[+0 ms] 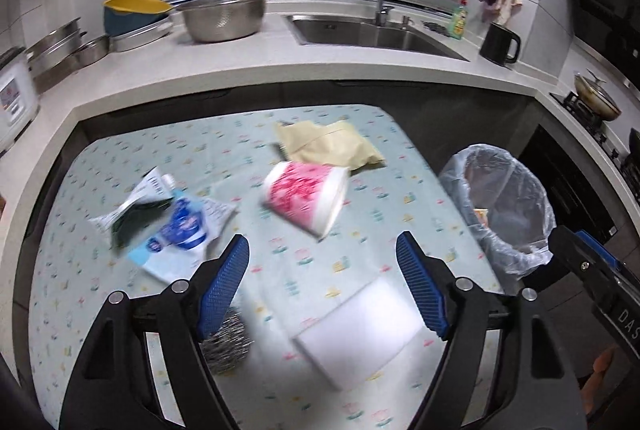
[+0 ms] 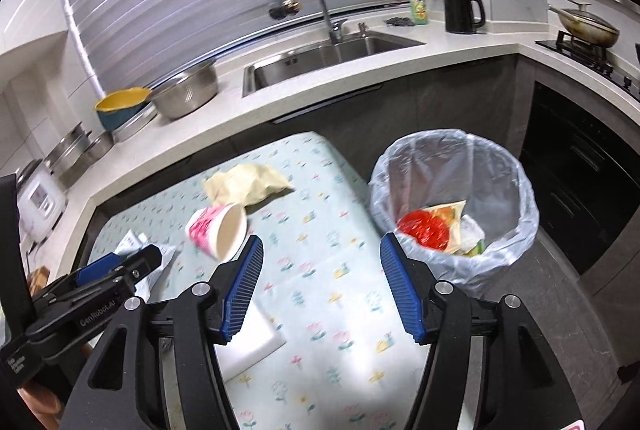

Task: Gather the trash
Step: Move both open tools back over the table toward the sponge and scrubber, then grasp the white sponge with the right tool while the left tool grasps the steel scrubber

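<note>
A pink-and-white paper cup point(image 1: 306, 195) lies on its side on the patterned table point(image 1: 360, 262); it also shows in the right wrist view point(image 2: 218, 232). A yellow bag point(image 1: 330, 145) lies behind it. Blue-and-white wrappers point(image 1: 172, 218) lie at the left. My left gripper point(image 1: 322, 264) is open and empty above the table, short of the cup. My right gripper point(image 2: 322, 260) is open and empty, between the cup and the lined trash bin point(image 2: 454, 205), which holds red and yellow wrappers. The bin also shows in the left wrist view point(image 1: 500, 205).
A white foam block point(image 1: 360, 334) and a steel scourer point(image 1: 226, 344) lie near the table's front. Behind runs a counter point(image 1: 240, 69) with a steel bowl point(image 1: 222, 15), a sink point(image 1: 372, 33) and a black kettle point(image 1: 500, 43). A stove with a pan point(image 2: 586, 25) stands at the right.
</note>
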`<state>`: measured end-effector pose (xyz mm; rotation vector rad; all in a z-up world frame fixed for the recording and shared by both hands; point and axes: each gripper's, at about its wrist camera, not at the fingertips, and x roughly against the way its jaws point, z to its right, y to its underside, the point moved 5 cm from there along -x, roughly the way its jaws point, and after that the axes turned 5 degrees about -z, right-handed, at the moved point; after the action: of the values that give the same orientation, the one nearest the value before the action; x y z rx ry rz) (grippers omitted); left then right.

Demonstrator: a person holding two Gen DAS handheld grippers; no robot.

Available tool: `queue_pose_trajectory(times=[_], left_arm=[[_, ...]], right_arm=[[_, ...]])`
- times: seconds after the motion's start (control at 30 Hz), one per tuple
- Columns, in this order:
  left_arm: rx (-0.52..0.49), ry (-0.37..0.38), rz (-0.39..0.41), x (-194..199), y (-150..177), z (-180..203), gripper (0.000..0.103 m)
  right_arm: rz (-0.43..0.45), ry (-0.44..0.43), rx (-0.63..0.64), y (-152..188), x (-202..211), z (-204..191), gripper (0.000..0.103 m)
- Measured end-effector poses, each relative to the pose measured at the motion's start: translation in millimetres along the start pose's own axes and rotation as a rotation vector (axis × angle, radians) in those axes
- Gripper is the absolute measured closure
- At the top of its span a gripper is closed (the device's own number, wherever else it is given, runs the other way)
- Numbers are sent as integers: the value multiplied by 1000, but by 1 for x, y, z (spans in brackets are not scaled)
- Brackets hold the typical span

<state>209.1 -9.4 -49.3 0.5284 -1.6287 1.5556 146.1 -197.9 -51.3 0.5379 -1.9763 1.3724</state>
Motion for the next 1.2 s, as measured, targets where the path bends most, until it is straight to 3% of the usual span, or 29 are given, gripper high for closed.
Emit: queue_pose_trajectory(times=[0.3, 0.7, 1.07, 1.2], left_arm=[[85, -63, -27, 13, 36, -65, 31], [143, -96, -83, 18, 83, -111, 31], [160, -95, -115, 14, 102, -121, 26], [169, -86, -124, 11, 104, -123, 26]], right_arm=[[-92, -43, 67, 50, -13, -49, 44], [-211, -56, 142, 122, -43, -97, 44], [-232, -21, 126, 132, -68, -113, 44], [-236, -2, 125, 131, -76, -112, 54]])
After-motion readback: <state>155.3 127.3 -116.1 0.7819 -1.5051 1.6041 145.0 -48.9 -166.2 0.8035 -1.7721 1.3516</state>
